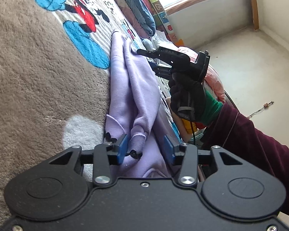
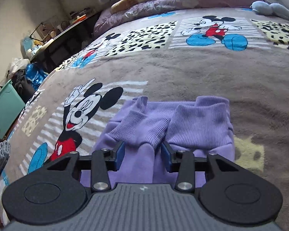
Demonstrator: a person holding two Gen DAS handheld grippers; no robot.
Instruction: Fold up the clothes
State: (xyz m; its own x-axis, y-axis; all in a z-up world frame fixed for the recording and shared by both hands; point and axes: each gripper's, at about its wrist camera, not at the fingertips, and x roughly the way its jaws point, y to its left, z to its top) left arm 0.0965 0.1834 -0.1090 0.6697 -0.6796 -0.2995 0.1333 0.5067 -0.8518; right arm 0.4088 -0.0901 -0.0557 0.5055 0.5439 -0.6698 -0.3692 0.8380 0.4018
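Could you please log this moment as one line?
task: fold clothes | item: lilac fleece garment with ribbed cuffs on plush cartoon-mouse blanket | left gripper: open, straddling fabric | right gripper: open at cuffs

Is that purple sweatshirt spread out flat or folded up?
Partly folded, not flat: the purple sweatshirt lies bunched lengthwise on the blanket, both ribbed cuffs doubled over its body.

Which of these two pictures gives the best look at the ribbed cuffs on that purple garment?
The right wrist view: the ribbed cuffs lie just beyond the right gripper, ribbing clear. The left wrist view shows the purple garment as a long bunched strip, no ribbing discernible.
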